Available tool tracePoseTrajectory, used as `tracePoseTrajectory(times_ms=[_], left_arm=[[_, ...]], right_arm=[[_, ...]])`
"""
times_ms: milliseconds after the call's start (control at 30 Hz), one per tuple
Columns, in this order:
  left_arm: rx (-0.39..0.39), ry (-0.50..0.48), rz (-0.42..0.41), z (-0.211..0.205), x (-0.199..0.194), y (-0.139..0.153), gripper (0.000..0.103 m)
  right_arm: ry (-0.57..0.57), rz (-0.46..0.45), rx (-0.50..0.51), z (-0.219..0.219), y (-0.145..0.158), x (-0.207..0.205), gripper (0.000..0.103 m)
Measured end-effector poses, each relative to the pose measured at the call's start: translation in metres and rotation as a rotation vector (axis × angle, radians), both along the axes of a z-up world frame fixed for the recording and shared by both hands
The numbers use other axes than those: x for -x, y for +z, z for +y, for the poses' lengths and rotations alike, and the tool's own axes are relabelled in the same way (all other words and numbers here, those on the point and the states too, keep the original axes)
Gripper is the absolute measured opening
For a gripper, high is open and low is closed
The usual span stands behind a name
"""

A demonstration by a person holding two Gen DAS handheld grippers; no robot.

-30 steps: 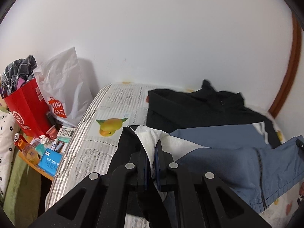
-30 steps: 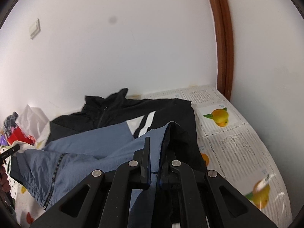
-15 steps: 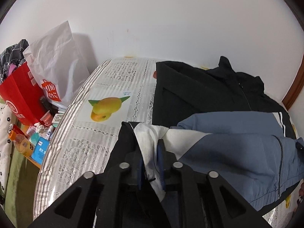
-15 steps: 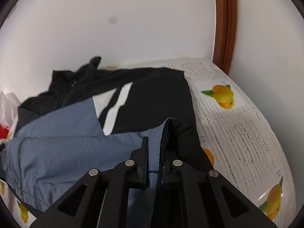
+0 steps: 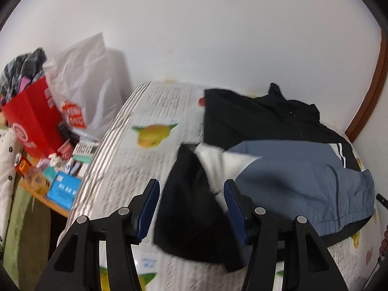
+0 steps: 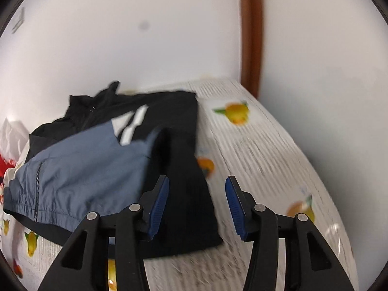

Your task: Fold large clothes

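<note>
Both jaws spread wide, gripping nothing. Left gripper (image 5: 191, 202) and right gripper (image 6: 196, 200) above black-and-blue nylon jacket (image 5: 298, 179) on fruit-print bed (image 6: 262, 150).

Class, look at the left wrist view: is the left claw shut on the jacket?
No: the left claw stands wide open, the jacket lying loose between its fingers.

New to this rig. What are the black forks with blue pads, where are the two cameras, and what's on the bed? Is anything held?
No robot arm here: a person holds a two-finger gripper in each hand, each with a fisheye camera looking along its fingers. One picture shows the left gripper, the other the right gripper. The blue pads are the gripping faces. Both grippers are open and hold nothing. On the fruit-print bedsheet lies a black, blue and white jacket, partly folded. Bags and clutter sit beside the bed.
</note>
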State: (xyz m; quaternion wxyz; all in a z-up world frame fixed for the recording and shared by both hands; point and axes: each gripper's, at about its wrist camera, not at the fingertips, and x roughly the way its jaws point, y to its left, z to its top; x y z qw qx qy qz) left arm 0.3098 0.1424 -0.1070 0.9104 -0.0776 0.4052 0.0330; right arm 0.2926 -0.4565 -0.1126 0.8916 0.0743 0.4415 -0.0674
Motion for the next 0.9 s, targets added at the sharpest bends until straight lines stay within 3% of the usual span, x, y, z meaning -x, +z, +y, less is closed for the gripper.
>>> tracePoseTrajectory(times_ms=[167,400,467,533,567,633,700,900], left_arm=[[0.036,0.035,0.051,0.026,0.013,-0.020,0.052],[0.099,-0.014,0.118,0.025,0.010,-0.051,0.052],[0.113,-0.034,0.125,0.021,0.008,-0.056,0.047],[0.101,-0.041,0.127,0.015,0.007,-0.057,0.027],[0.108,-0.041,0.127,0.015,0.008,-0.057,0.025],[0.129,-0.040,0.127,0.015,0.010,-0.055,0.016],[0.150,-0.048,0.119,0.017,0.015,-0.052,0.012],[0.116,-0.048,0.106,0.018,0.045,-0.041,0.010]], right_arm=[[0.019,0.078,-0.105,-0.003,-0.026,0.008,0.048],[0.024,0.097,-0.111,0.003,-0.040,0.000,0.048],[0.031,0.109,-0.099,0.004,-0.044,-0.004,0.047],[0.042,0.117,-0.095,0.005,-0.048,-0.007,0.037],[0.048,0.115,-0.096,0.006,-0.048,-0.007,0.033],[0.065,0.107,-0.078,0.010,-0.046,-0.006,0.015],[0.076,0.098,-0.078,0.010,-0.043,-0.003,0.010],[0.111,0.089,-0.076,0.015,-0.030,0.014,0.007]])
